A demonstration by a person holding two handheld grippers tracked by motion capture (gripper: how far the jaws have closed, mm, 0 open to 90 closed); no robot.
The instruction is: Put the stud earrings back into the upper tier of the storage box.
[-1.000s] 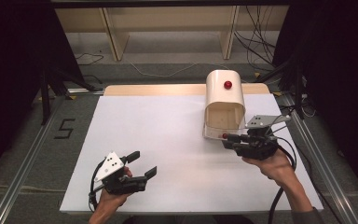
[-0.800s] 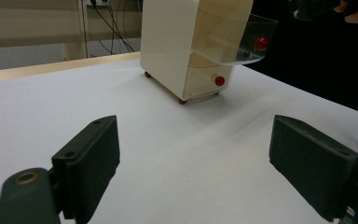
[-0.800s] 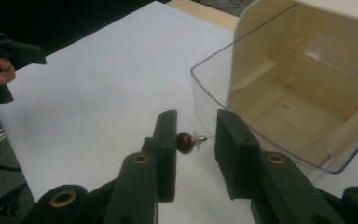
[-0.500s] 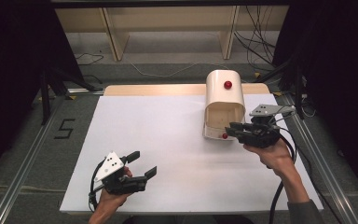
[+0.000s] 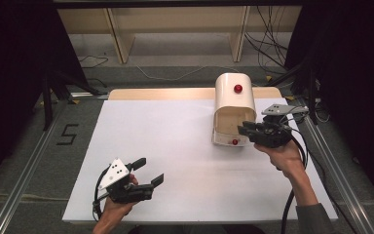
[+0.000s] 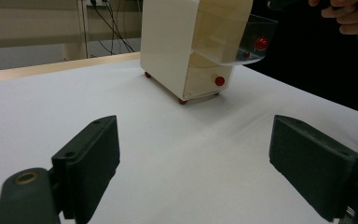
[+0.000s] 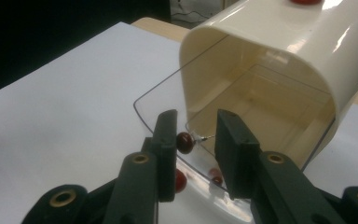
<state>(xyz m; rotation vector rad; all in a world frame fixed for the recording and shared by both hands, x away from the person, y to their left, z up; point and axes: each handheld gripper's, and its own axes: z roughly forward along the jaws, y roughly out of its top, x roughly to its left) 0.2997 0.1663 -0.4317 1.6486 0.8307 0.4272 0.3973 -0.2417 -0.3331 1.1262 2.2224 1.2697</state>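
Observation:
A cream cabinet (image 5: 233,105) (image 6: 168,42) (image 7: 270,42) with a rounded top stands at the far right of the white table (image 5: 175,141). Its clear front door (image 6: 242,42) (image 7: 158,107) is swung up and outward. The door's small red knob (image 7: 184,142) (image 6: 261,43) sits between the jaws of my right gripper (image 5: 243,129) (image 7: 193,135), touching one jaw with a gap to the other. The cabinet's inside looks bare. A drawer front below carries a red knob (image 5: 234,142) (image 6: 219,80). My left gripper (image 5: 148,170) (image 6: 193,158) rests open at the near left, holding nothing.
Another red knob (image 5: 237,88) sits on the cabinet's top. A wooden strip (image 5: 156,93) runs along the table's far edge, with shelf legs and cables on the floor beyond. Metal rails (image 5: 24,170) flank the table, and a "5" (image 5: 67,134) is marked at the left.
My right gripper has moved up and toward the cabinet with the knob between its jaws, and the clear door has swung higher. The left gripper has stayed put.

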